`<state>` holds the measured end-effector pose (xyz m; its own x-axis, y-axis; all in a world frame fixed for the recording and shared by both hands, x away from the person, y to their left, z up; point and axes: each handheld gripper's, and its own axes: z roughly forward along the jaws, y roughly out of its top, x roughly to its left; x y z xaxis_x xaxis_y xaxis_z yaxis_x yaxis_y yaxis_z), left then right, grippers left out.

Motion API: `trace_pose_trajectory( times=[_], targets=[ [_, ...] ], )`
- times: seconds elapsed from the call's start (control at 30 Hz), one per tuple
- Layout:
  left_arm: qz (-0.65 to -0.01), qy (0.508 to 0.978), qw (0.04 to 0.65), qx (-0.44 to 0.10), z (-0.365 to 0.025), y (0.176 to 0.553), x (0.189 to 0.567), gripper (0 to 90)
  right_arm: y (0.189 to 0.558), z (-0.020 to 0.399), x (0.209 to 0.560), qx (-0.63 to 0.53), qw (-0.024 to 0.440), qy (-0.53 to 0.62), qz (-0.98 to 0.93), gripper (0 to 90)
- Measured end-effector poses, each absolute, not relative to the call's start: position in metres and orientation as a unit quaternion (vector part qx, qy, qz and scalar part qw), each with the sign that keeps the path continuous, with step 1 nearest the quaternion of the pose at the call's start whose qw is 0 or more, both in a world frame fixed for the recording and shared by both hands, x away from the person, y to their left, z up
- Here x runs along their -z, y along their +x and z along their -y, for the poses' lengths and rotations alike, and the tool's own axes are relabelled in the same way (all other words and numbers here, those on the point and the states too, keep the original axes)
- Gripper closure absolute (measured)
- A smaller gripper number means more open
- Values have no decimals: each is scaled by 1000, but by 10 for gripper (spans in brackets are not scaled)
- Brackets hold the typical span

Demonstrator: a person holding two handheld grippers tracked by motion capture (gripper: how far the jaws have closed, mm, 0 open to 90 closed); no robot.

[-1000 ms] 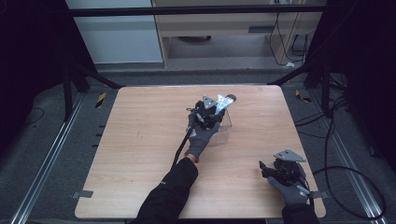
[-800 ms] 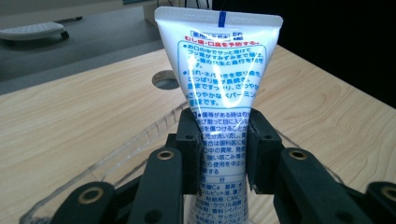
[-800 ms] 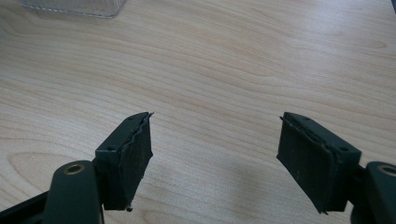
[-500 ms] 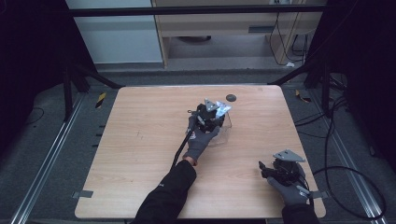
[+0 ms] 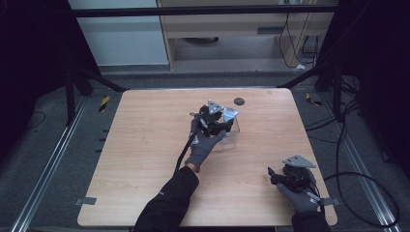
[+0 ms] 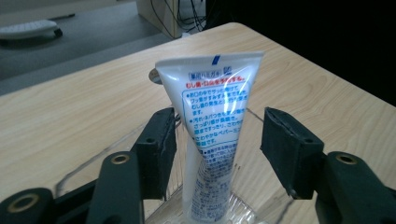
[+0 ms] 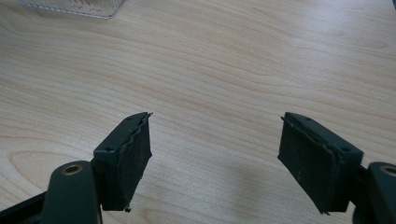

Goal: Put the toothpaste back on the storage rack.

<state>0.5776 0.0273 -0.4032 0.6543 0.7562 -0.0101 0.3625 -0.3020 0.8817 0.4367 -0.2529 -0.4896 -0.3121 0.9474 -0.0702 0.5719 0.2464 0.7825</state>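
Note:
A white toothpaste tube [image 6: 215, 130] with blue and red print stands crimped end up in a clear plastic container [image 6: 79, 172]. My left gripper [image 6: 217, 135] straddles the tube. Its jaws have just been opening, and both pads stand a little off the tube's sides. From above, the left gripper [image 5: 225, 124] hovers over the container [image 5: 229, 140] near the table's middle back, with the tube [image 5: 229, 114] poking out beside it. My right gripper [image 5: 273, 175] rests low at the front right, open with nothing between its fingers [image 7: 128, 154], just bare wood.
A small dark round disc [image 5: 239, 101] lies on the wooden table [image 5: 145, 145] just behind the container. A corner of the clear container [image 7: 70, 9] shows at the top left of the right gripper view. Dark floor, rails and cables surround the table.
The tube, held tilted over the container before, now stands inside it. The left gripper's jaws have spread apart and let go. The right gripper has stayed put.

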Motion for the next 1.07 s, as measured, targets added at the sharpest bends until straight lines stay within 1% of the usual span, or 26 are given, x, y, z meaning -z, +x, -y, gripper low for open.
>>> trace_pose_trajectory(
  times=[0.2, 0.23, 0.37, 0.4, 0.47, 0.5, 0.57, 0.6, 0.63, 0.67, 0.7, 0.73, 0.8, 0.83, 0.97, 1.07],
  targets=[
    [-325, 790, 471, -221, -51, 551, 381, 388, 436, 254, 489, -333, 286, 517, -735, 245],
    [-325, 790, 471, -221, -51, 551, 381, 380, 436, 254, 489, -334, 286, 519, -734, 245],
    [-317, 795, 469, -217, -76, 531, 375, 364, 436, 255, 489, -333, 288, 519, -733, 243],
    [-318, 797, 466, -215, -89, 522, 378, 356, 436, 255, 489, -333, 287, 520, -732, 241],
    [-319, 799, 462, -216, -96, 518, 379, 349, 436, 254, 489, -333, 288, 521, -732, 240],
    [-321, 801, 456, -218, -109, 511, 384, 348, 436, 254, 489, -333, 288, 521, -732, 238],
    [-325, 803, 450, -218, -123, 504, 390, 343, 435, 253, 489, -332, 289, 520, -732, 237],
    [-325, 803, 450, -218, -123, 504, 390, 342, 435, 253, 489, -332, 290, 520, -732, 236],
    [-330, 804, 444, -216, -137, 497, 396, 340, 435, 253, 489, -332, 290, 520, -732, 235],
    [-330, 804, 444, -216, -137, 497, 396, 338, 435, 253, 489, -332, 289, 522, -731, 234],
    [-337, 807, 433, -218, -151, 490, 405, 334, 435, 253, 489, -332, 288, 523, -730, 233],
    [-337, 807, 433, -218, -151, 490, 405, 333, 435, 253, 489, -332, 288, 523, -730, 233],
    [-359, 806, 421, -213, -172, 482, 419, 331, 435, 254, 489, -331, 287, 524, -730, 231],
    [-359, 806, 421, -213, -172, 482, 419, 328, 435, 254, 489, -331, 287, 524, -730, 231],
    [-394, 798, 405, -208, -202, 472, 437, 327, 435, 254, 490, -330, 289, 524, -730, 227],
    [-402, 797, 398, -212, -212, 468, 440, 320, 434, 254, 489, -331, 291, 523, -730, 225]
  ],
)
